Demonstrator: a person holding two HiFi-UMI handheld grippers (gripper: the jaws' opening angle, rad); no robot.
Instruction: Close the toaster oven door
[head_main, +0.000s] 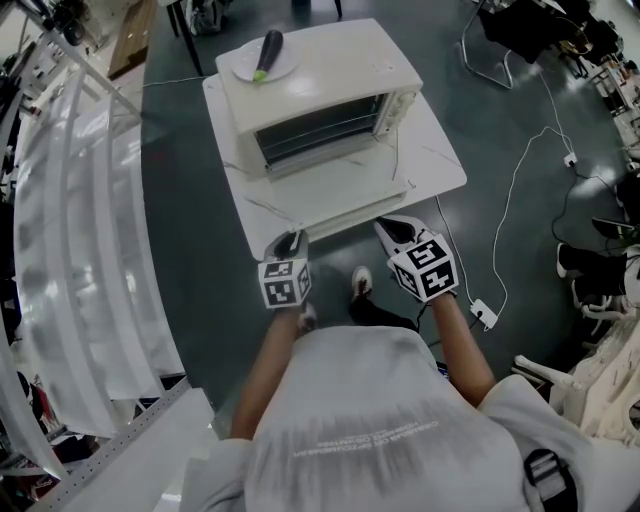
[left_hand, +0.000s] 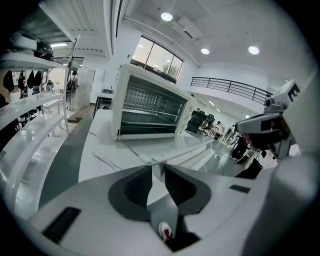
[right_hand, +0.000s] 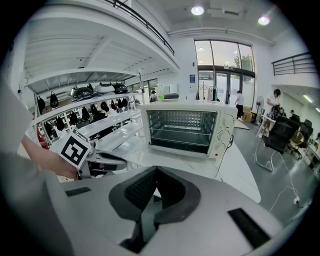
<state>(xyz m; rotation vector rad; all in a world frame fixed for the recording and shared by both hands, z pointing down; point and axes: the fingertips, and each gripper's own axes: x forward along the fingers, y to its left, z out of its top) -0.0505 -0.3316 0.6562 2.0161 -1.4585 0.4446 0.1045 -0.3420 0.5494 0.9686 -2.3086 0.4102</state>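
Observation:
A cream toaster oven (head_main: 320, 95) stands on a white table (head_main: 440, 160). Its door (head_main: 330, 185) hangs open, folded down flat toward me, and the wire racks inside show. Both grippers hover at the table's near edge, short of the door. My left gripper (head_main: 288, 243) has its jaws a narrow gap apart with nothing between them (left_hand: 158, 170). My right gripper (head_main: 395, 232) has its pads meeting at the tips, empty (right_hand: 156, 172). The oven (left_hand: 150, 107) sits ahead in the left gripper view, and the oven (right_hand: 185, 127) shows in the right gripper view too.
On the oven's top a white plate (head_main: 265, 62) holds a dark eggplant (head_main: 270, 48). White shelving (head_main: 70, 250) runs along the left. A cable and power strip (head_main: 484, 314) lie on the floor at the right, and chairs stand beyond.

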